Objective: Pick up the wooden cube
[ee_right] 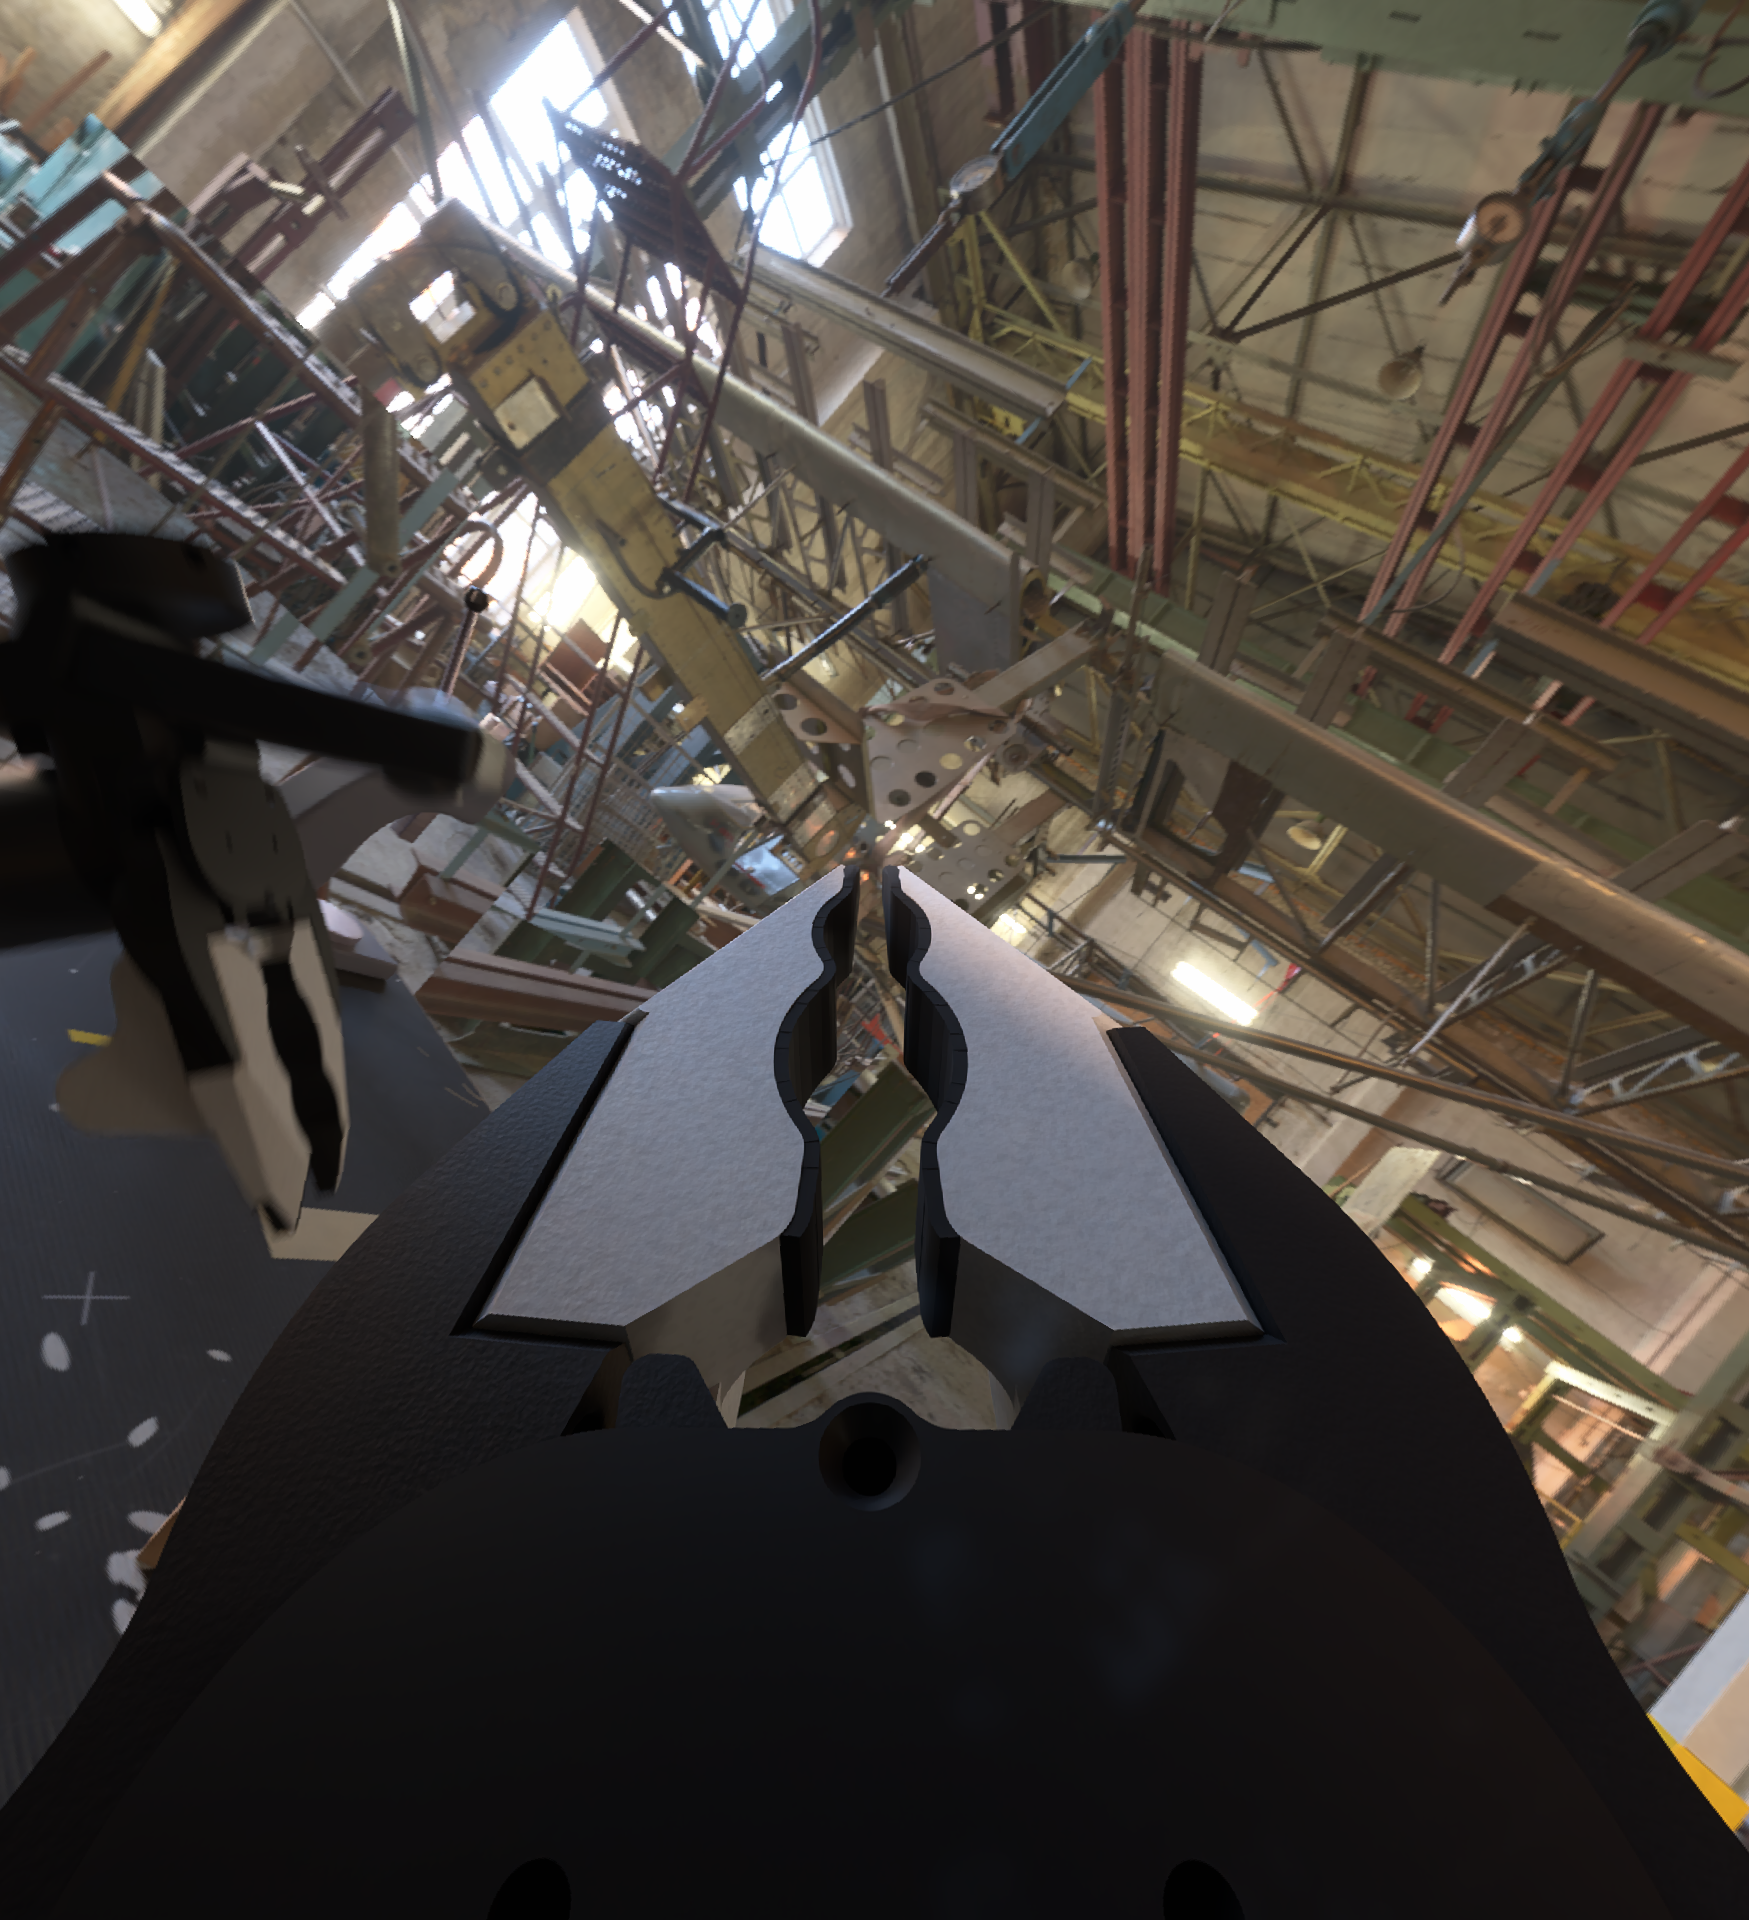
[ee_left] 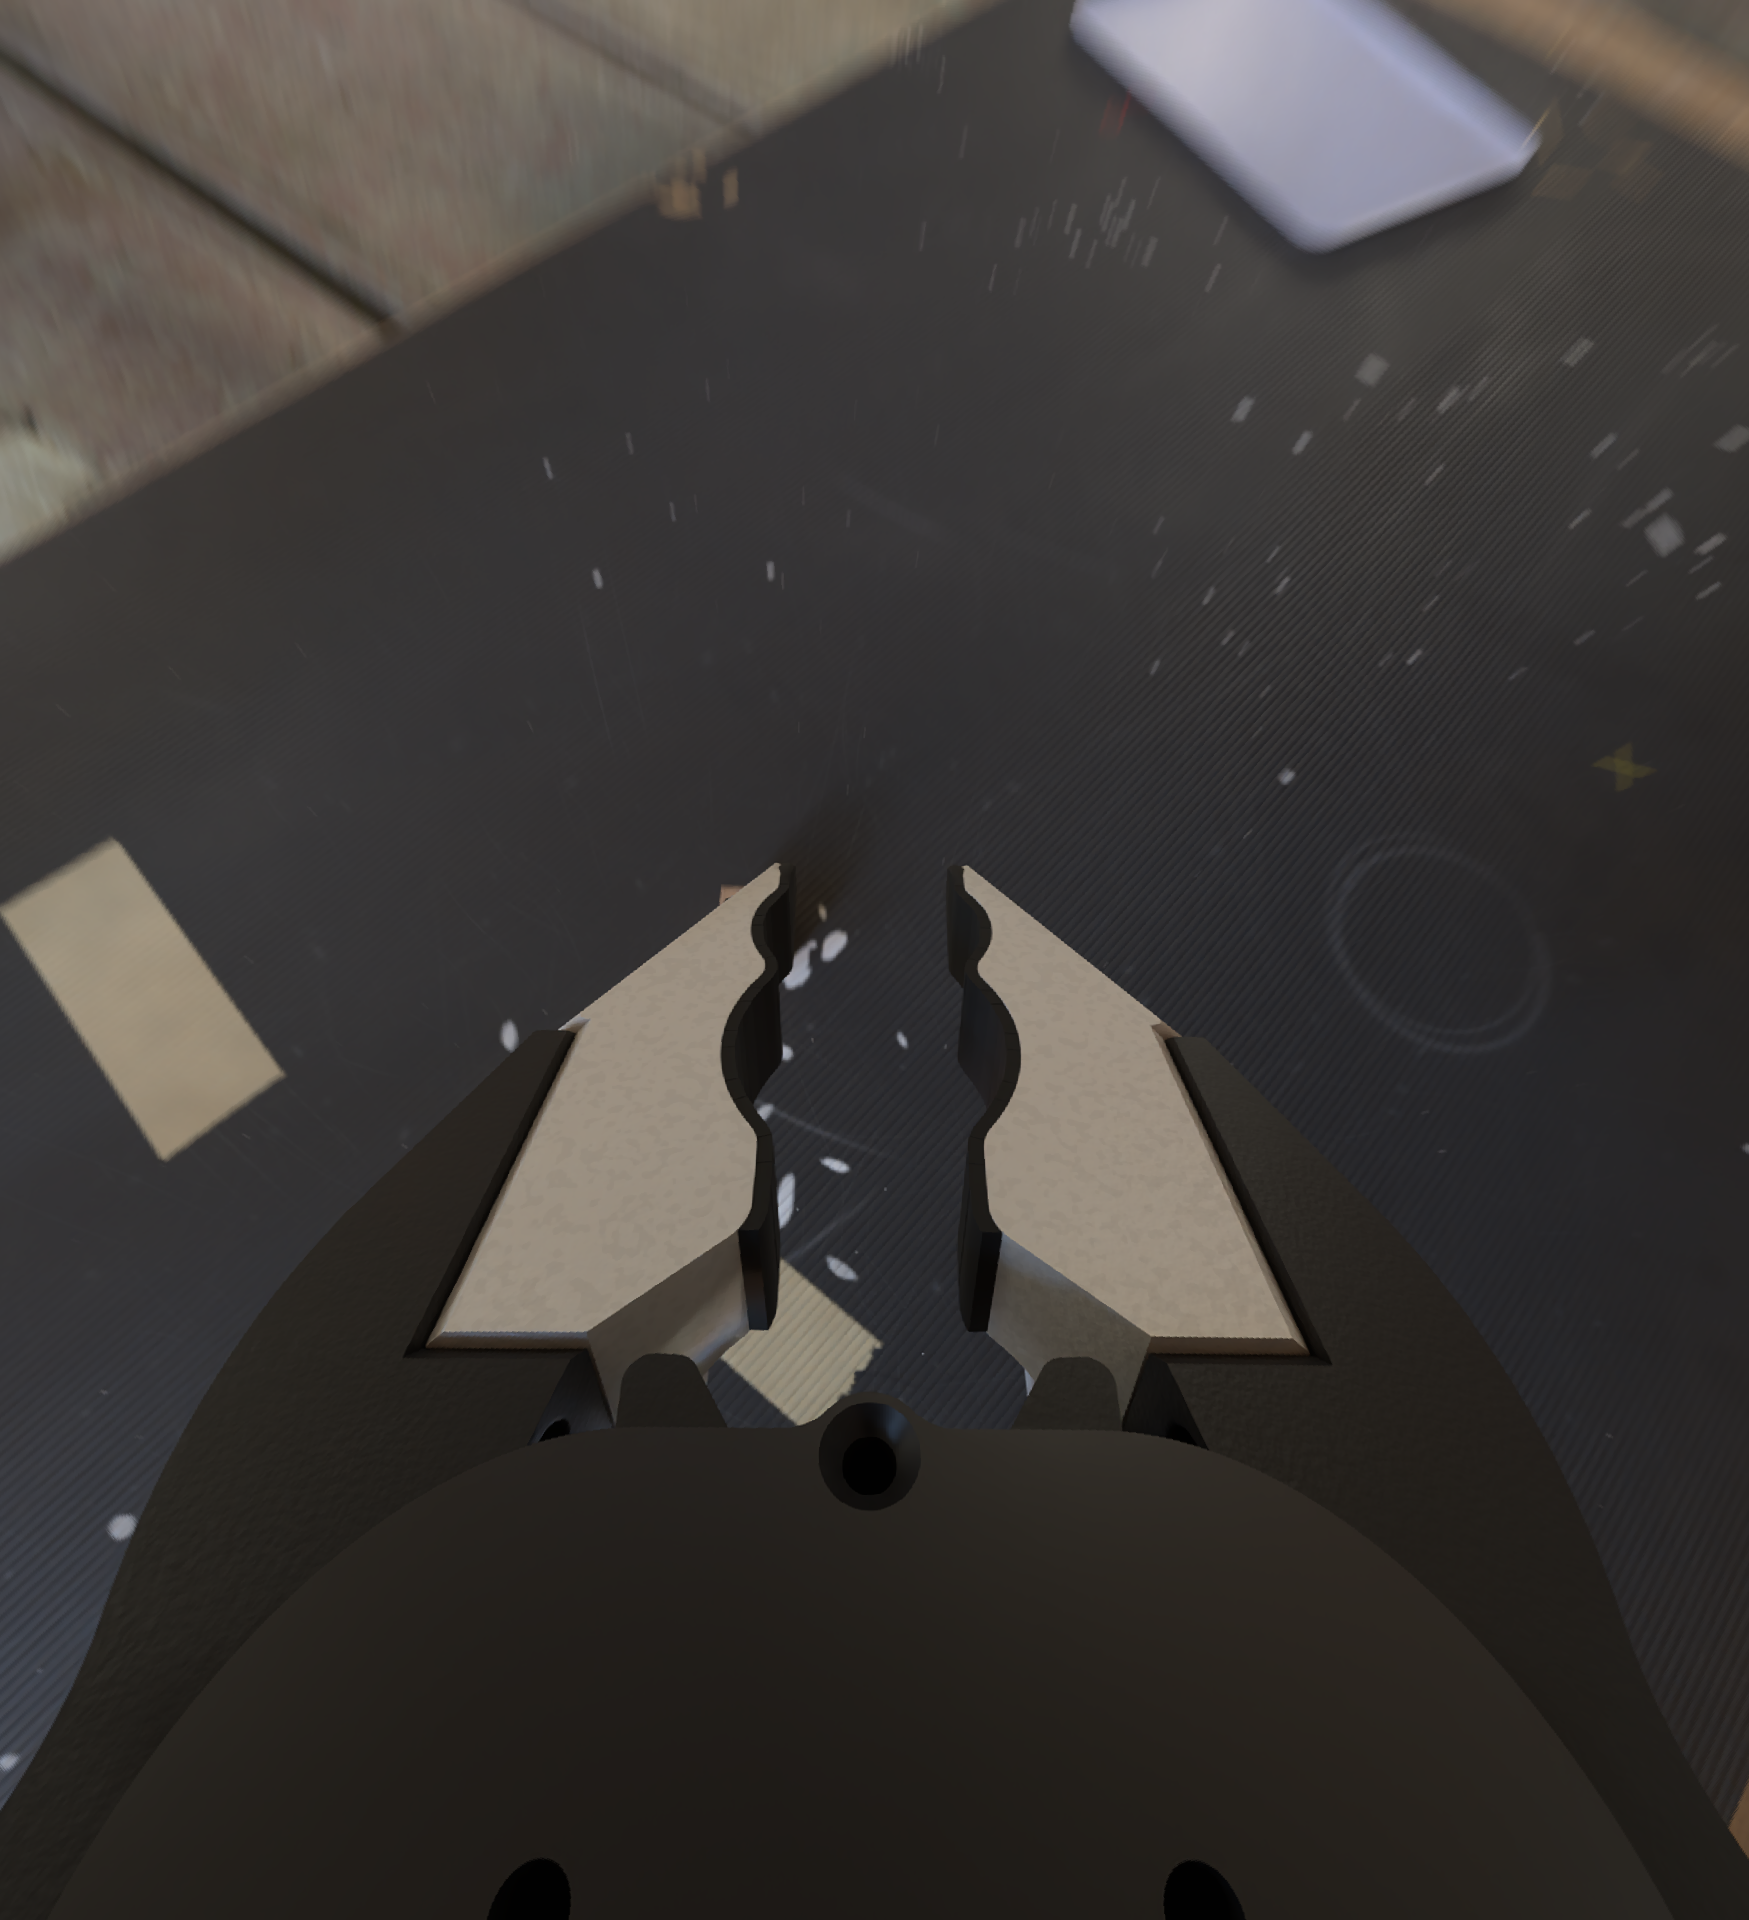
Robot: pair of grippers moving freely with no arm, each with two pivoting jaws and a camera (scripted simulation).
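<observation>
Black mat [ee_left: 953, 623]: two tan patches, one pale slab [ee_left: 1306, 114].

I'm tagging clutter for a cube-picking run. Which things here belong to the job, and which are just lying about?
Job: left gripper, open, above the dark mat; right gripper, shut, aimed up at the ceiling. The wooden cube does not clearly show.

Lying about: pale flat slab; tan rectangular patch; ring mark on the mat.
</observation>
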